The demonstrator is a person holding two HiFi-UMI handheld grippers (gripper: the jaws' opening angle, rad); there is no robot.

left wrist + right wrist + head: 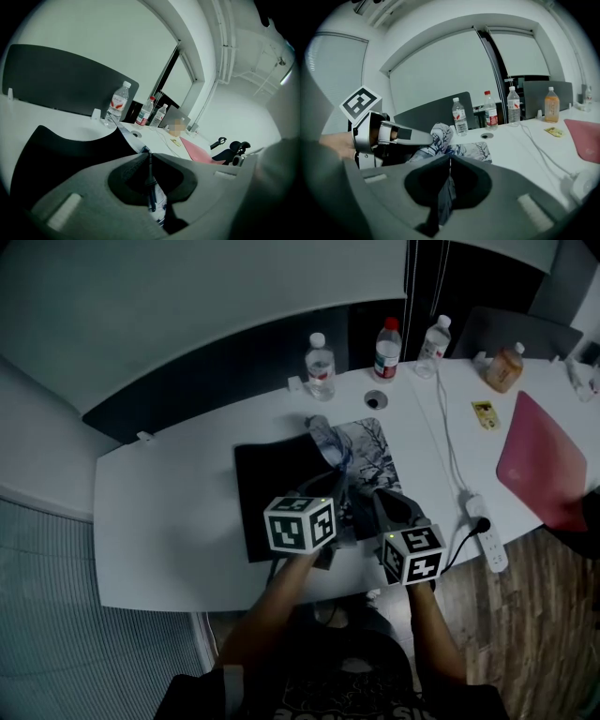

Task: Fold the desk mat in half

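The desk mat lies on the white table, its black underside turned up on the left and its tree print showing on the right. A lifted fold of it curls up at the middle. My left gripper is shut on the mat's edge, which runs as a thin line between the pads. Beside it, my right gripper is shut on the same mat. The left gripper shows at the left of the right gripper view, with the printed mat beyond it.
Three water bottles and an orange drink bottle stand along the far edge by a dark partition. A pink flat case, a yellow card, a white cable and a power strip lie to the right.
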